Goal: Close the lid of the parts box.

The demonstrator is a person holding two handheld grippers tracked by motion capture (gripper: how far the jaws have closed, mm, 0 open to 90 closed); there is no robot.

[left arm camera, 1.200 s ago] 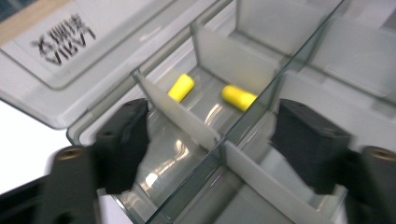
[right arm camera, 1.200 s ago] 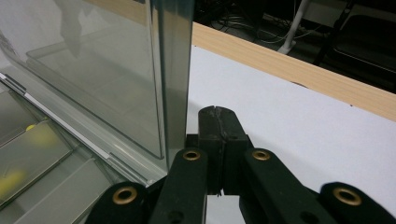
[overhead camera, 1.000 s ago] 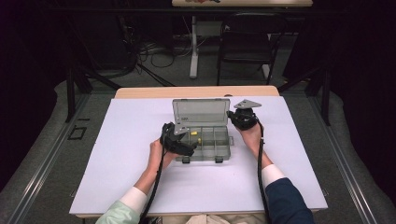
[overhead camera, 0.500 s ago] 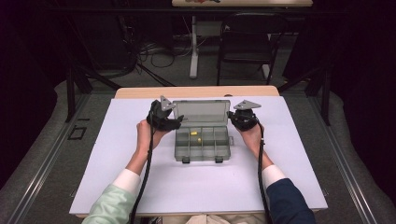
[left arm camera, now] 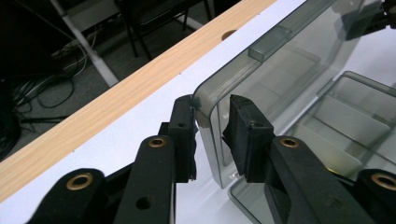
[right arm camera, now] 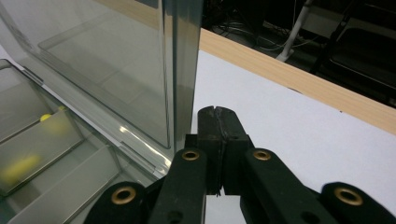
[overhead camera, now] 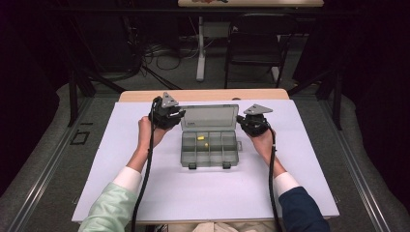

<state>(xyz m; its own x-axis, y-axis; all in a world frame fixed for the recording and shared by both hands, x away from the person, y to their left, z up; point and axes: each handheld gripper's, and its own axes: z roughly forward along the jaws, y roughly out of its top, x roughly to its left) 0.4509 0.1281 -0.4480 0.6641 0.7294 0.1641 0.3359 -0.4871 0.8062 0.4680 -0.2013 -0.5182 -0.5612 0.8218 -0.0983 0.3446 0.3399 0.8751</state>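
A clear grey plastic organizer box (overhead camera: 210, 148) lies at the middle of the white table cover (overhead camera: 96, 183), its long axis running left to right. Its lid (overhead camera: 209, 117) stands open at the far side, raised about upright, with the hollow face toward the person. The two small latches sit on the near edge. The box is rectangular with rounded corners, smooth and see-through, split by thin walls into compartments — two small yellow pieces (overhead camera: 203, 141) lie in the middle ones of the far row.

The left gripper (overhead camera: 168, 114) is at the lid's left end. In the left gripper view its jaws are parted and straddle the lid's rounded corner (left arm camera: 205, 100), one black pad on each face, not clamped tight. The right gripper (overhead camera: 252, 123) sits just beside the lid's right edge (right arm camera: 184, 70); its jaws are pressed together with nothing between them — whether they touch the lid cannot be told.

A light wooden table edge (overhead camera: 203, 94) shows beyond the cover.
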